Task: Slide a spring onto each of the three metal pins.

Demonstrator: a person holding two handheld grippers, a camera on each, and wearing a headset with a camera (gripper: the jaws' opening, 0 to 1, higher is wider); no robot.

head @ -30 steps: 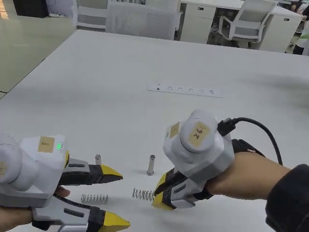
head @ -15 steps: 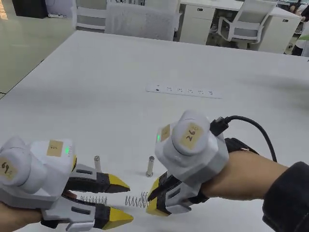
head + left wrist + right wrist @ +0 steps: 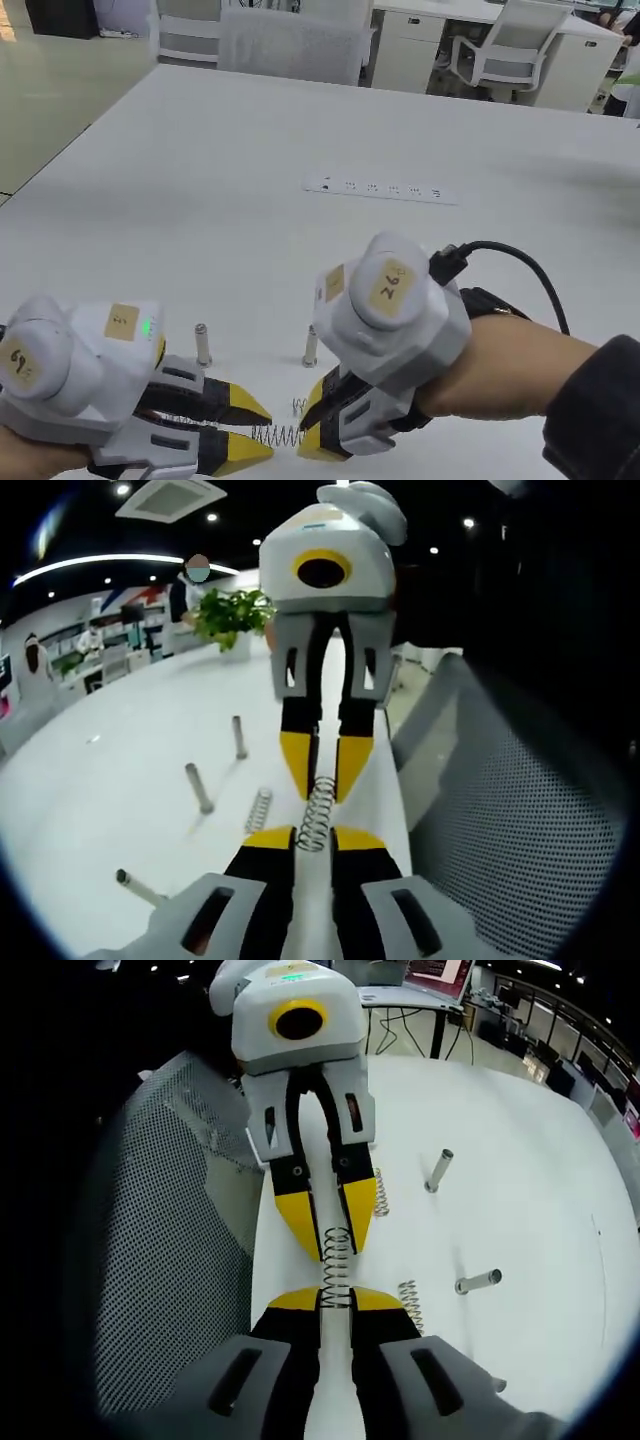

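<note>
At the near edge of the white tabletop (image 3: 250, 180), the left gripper (image 3: 266, 432) and the right gripper (image 3: 306, 434) point at each other, tips almost meeting. A thin coiled steel spring (image 3: 279, 435) bridges the small gap between them: the left gripper's yellow-tipped jaws are pinched on one end, the right gripper's jaws on the other. Just beyond the left gripper a short grey metal pin (image 3: 203, 345) stands upright and bare; a second pin (image 3: 311, 347) stands likewise just beyond the right gripper. In the left gripper view a third pin (image 3: 135, 884) shows off to the side, also bare. In the right gripper view one loose spring (image 3: 380, 1192) lies on the table beside the left gripper's jaws and another loose spring (image 3: 408, 1303) beside the right gripper's. A white power strip (image 3: 380, 188) lies well beyond, mid-table.
</note>
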